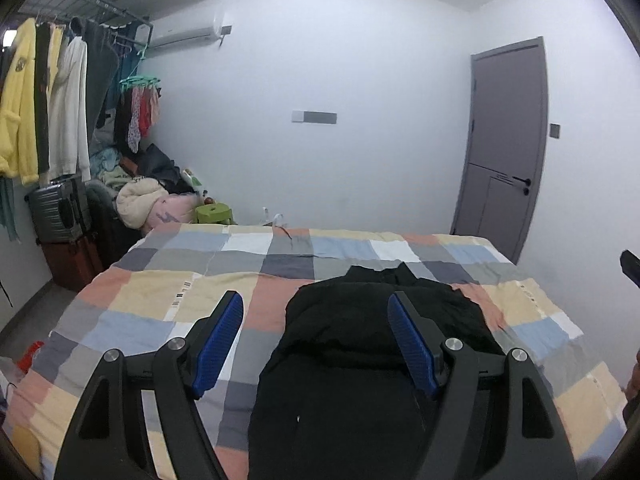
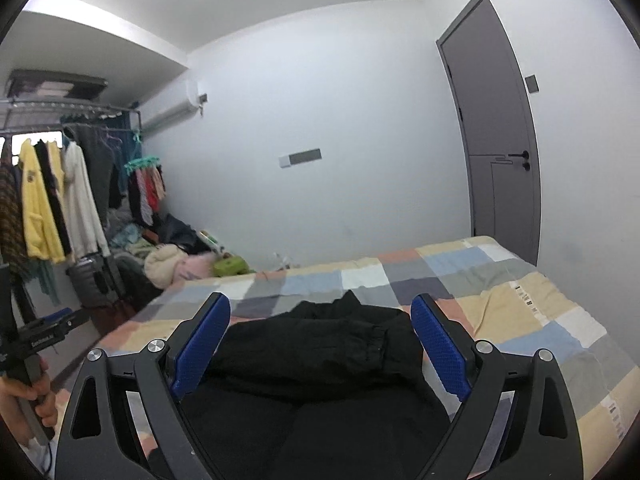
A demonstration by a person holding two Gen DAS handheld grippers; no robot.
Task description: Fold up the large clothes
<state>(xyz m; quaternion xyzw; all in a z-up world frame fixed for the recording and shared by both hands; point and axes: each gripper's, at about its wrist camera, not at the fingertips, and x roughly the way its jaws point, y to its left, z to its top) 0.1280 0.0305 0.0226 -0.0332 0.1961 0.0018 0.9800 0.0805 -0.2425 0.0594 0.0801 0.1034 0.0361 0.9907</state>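
Note:
A large black garment [image 1: 352, 364] lies on the bed's checkered quilt [image 1: 160, 280], partly folded with its upper part doubled over. It also shows in the right wrist view [image 2: 320, 364]. My left gripper [image 1: 316, 312] is open and empty, held above the garment's left part. My right gripper [image 2: 320, 316] is open and empty, held above the garment's middle. The left gripper's body [image 2: 48, 332] shows at the left edge of the right wrist view, held by a hand. A tip of the right gripper [image 1: 630, 266] shows at the right edge of the left wrist view.
A clothes rack [image 1: 60, 100] with hanging clothes stands at the left. Suitcases [image 1: 60, 212] and a pile of clothes [image 1: 144, 196] sit beyond the bed's left side. A green stool [image 1: 214, 212] stands by the far wall. A grey door [image 1: 504, 144] is at the right.

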